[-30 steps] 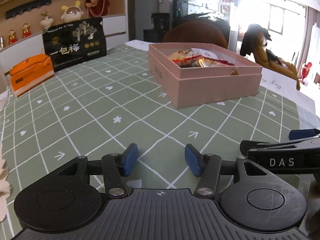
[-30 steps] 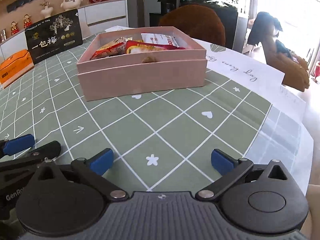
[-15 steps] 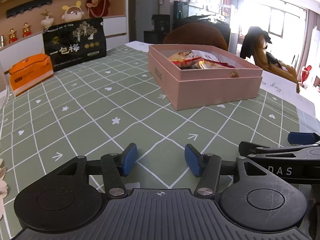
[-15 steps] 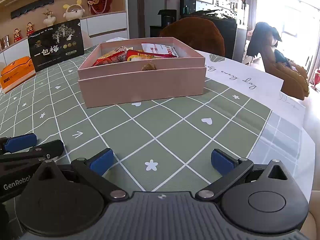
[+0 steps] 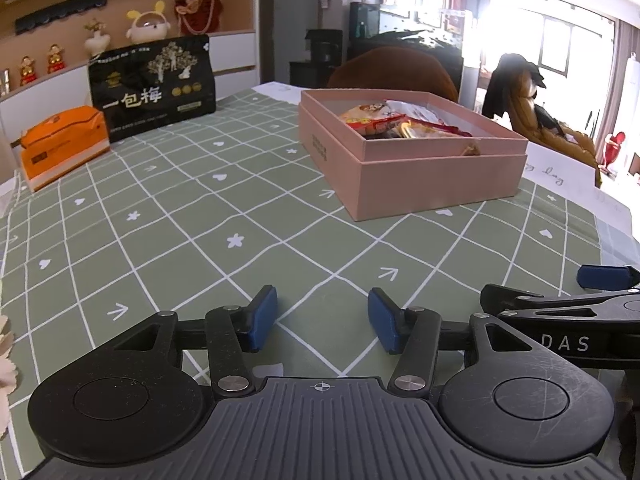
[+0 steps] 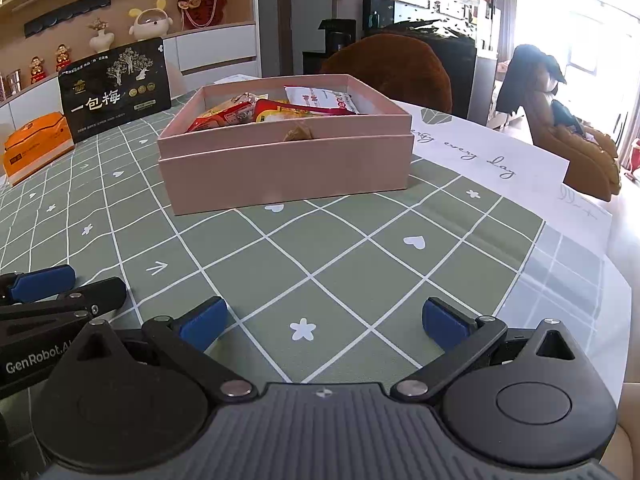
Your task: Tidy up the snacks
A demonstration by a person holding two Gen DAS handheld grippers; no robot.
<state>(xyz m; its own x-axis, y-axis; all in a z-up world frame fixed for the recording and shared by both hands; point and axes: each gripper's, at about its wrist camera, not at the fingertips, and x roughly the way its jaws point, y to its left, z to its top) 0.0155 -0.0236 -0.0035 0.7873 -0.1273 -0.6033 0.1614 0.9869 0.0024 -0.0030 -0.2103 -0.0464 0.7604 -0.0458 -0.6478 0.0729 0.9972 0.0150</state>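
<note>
The snacks (image 6: pixel 264 110) lie in my pink box (image 6: pixel 288 168), which sits open on the green checked cloth (image 6: pixel 320 256) well ahead of both tools. They are crinkled packets, mostly red and yellow, with one white packet (image 6: pixel 320 100) toward the back. A small brown piece (image 6: pixel 298 133) pokes up at the near wall. The box looks like a tray nested in a slightly wider base, with a step running round its side.

My right gripper (image 6: pixel 324 322) hovers low over the cloth, its blue pads wide apart and holding nothing. My left gripper (image 5: pixel 322 318) is the same, pads apart over a white grid line, though with a narrower gap.

The right view faces the box's long side and shows the white packet plainly, plus script on the pale paper (image 6: pixel 492 156) beyond the box. The left view sees the box from a corner, with small print on its side wall (image 5: pixel 320 146). Both views catch the black bag (image 5: pixel 154 88) and the orange box (image 5: pixel 64 140) at the far edge, and each shows the other gripper's fingers at its margin.
</note>
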